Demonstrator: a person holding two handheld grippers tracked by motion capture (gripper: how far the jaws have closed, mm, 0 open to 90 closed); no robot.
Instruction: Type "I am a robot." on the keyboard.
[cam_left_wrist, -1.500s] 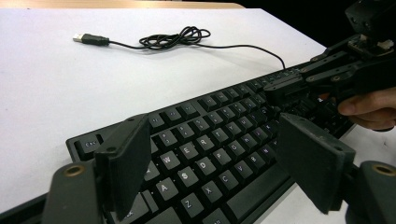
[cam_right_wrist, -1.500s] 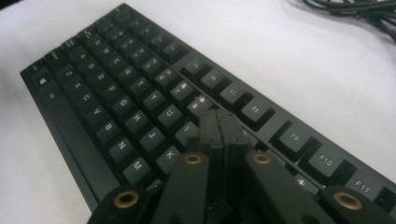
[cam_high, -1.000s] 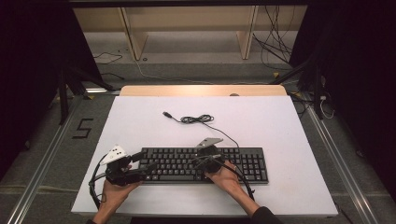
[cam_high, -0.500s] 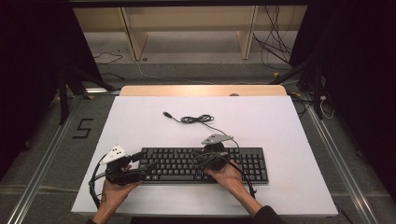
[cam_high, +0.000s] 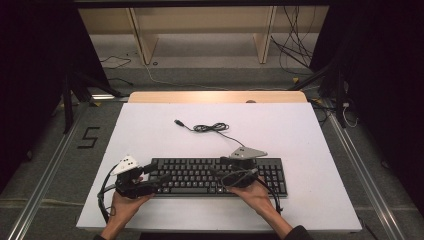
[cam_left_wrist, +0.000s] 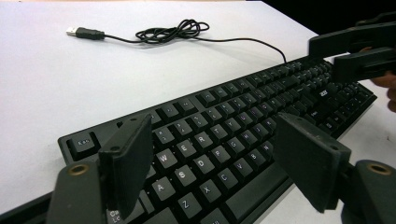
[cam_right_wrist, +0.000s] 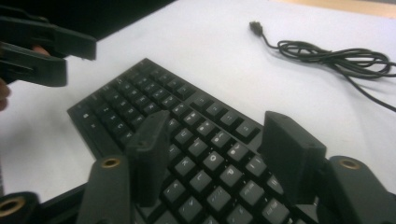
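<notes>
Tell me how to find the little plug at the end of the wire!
Look at the white table and find the black keyboard near the front. A thin black cable runs from its back edge into a small tangle. Past the tangle lies the USB plug, the cable's only loose end, with a silver tip.

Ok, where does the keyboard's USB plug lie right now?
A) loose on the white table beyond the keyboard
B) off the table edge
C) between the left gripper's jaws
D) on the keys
A: the USB plug lies on the bare white table, past the coiled cable and beyond the keyboard, apart from both grippers.
</notes>
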